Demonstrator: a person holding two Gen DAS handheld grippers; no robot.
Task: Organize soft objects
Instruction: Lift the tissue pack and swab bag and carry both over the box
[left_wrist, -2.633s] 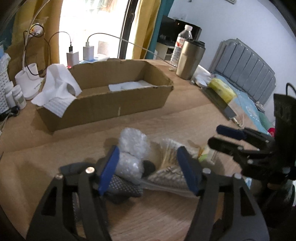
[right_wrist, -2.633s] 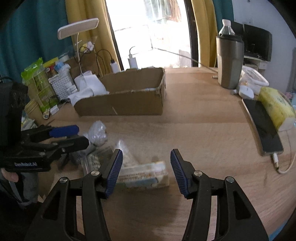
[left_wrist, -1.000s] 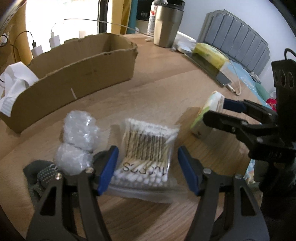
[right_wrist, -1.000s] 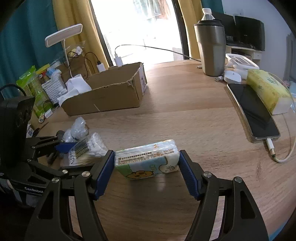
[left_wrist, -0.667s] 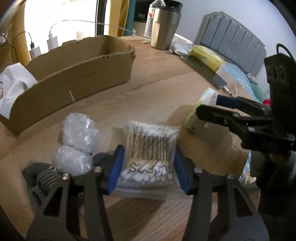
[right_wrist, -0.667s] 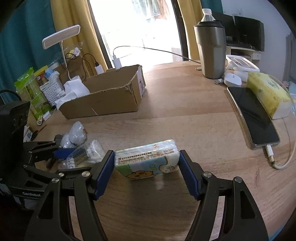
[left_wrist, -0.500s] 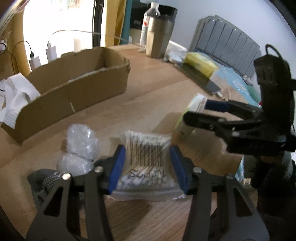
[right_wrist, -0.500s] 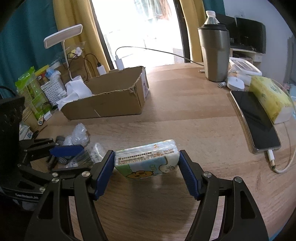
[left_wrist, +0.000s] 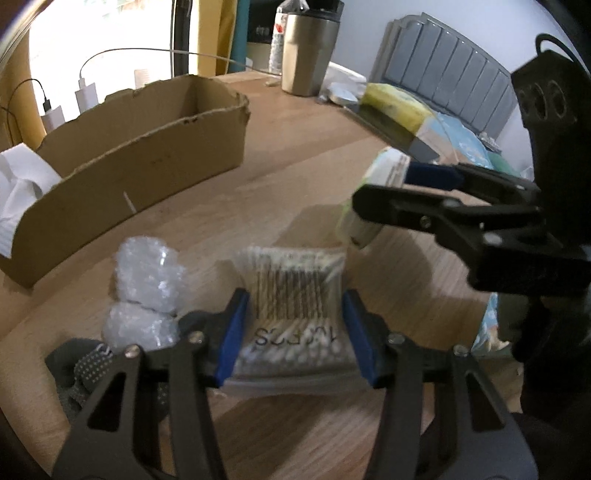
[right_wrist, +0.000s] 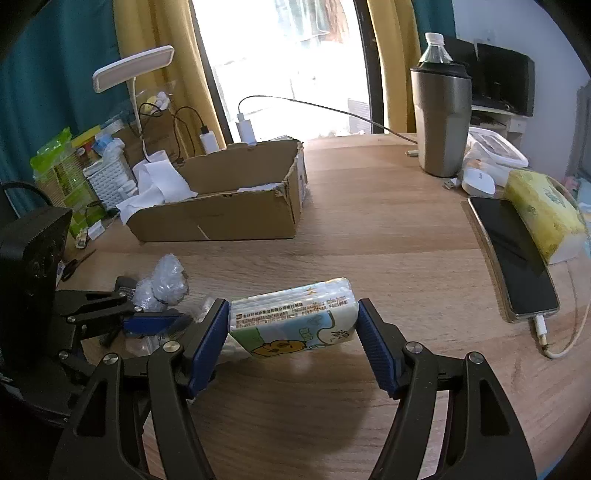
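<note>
My left gripper (left_wrist: 295, 338) is shut on a clear bag of cotton swabs (left_wrist: 295, 295), held just above the wooden table. My right gripper (right_wrist: 291, 343) is shut on a pack of tissues with a cartoon bear (right_wrist: 293, 321), lifted off the table; the pack also shows in the left wrist view (left_wrist: 384, 173). An open cardboard box (right_wrist: 221, 206) stands behind, with white paper (right_wrist: 159, 188) hanging over its left end. Two bubble-wrap wads (left_wrist: 147, 295) and a dark dotted cloth (left_wrist: 79, 369) lie left of the swab bag.
A steel tumbler (right_wrist: 441, 118) and a water bottle stand at the back right. A phone (right_wrist: 513, 254) on a cable and a yellow tissue pack (right_wrist: 543, 210) lie at the right. A lamp (right_wrist: 133, 68), chargers and baskets crowd the back left.
My left gripper has closed on the swab bag and raised it. My right gripper took hold of the tissue pack and lifted it, and both grippers rose slightly.
</note>
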